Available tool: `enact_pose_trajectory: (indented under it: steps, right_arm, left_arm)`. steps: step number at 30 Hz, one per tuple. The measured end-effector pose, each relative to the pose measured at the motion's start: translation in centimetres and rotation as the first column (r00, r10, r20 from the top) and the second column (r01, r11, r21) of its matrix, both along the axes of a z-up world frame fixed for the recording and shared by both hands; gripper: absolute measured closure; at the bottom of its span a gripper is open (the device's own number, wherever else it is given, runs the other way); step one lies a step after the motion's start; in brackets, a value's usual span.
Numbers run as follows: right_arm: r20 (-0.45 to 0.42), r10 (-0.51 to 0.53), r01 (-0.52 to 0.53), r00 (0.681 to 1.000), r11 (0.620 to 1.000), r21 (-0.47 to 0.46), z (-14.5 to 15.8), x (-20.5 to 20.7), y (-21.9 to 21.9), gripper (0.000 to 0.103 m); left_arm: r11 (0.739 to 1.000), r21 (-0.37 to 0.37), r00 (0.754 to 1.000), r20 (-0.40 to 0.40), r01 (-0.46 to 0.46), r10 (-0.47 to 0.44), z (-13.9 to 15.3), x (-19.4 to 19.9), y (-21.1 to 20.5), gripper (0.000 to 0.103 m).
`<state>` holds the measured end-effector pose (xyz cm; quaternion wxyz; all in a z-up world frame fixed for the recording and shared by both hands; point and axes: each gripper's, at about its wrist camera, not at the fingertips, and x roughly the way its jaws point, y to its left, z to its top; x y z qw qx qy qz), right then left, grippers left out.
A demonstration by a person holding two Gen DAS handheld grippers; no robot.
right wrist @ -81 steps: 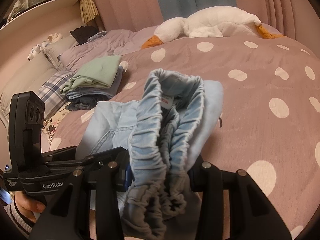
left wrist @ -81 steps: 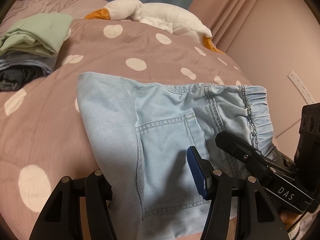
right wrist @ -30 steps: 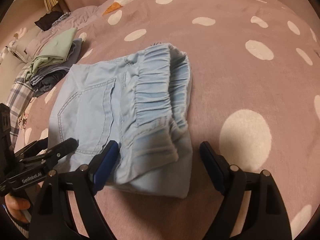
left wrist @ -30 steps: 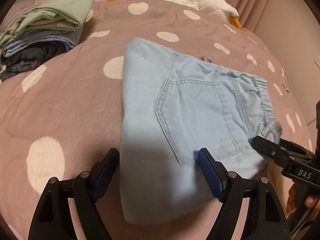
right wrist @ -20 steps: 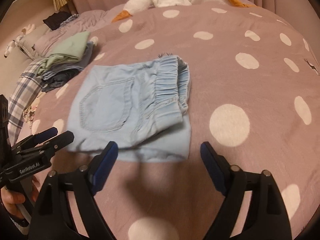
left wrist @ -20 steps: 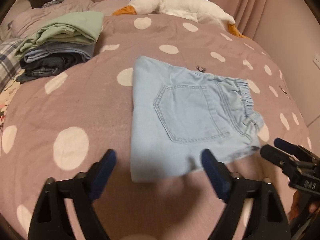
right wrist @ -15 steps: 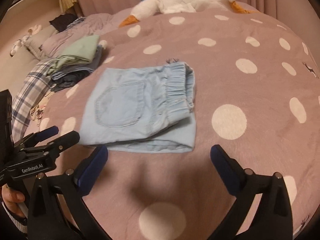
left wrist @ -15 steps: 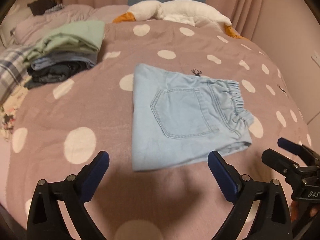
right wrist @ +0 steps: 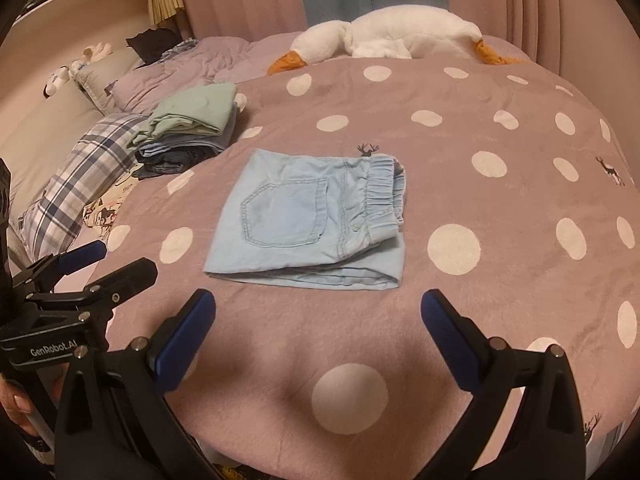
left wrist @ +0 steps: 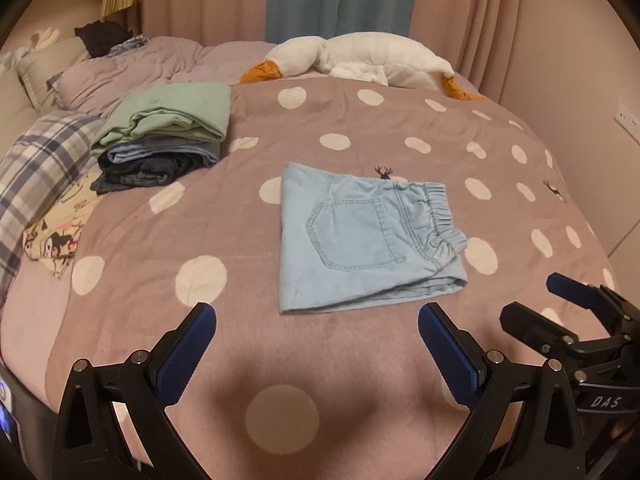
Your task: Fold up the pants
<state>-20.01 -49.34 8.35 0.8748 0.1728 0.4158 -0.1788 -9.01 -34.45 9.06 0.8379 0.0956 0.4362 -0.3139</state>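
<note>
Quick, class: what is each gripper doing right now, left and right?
Left gripper: open, holding nothing; the folded pants lie beyond its fingertips.
Right gripper: open, holding nothing, clear of the pants.

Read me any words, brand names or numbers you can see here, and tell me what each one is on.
"DAS": white letters on the body of the right gripper, seen from the left wrist view.
"GenRobot.AI": white letters on the body of the left gripper, seen from the right wrist view.
No readable text on the pants.

pants (left wrist: 360, 240): lt blue denim | duvet (left wrist: 200, 220): mauve w/ white dots | pillow (left wrist: 36, 168): plaid
</note>
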Motion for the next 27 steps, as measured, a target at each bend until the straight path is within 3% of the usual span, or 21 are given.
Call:
enact_pose_trajectory:
  steps: [27]
  right_arm:
    - [0.0,0.001,-0.001,1.0,1.0,0.018,-0.46,-0.21,0.64,0.0]
  left_arm:
    - [1.0,0.019,1.0,-0.025,-0.008,0.009,-0.62,-0.37,0.7,0.003]
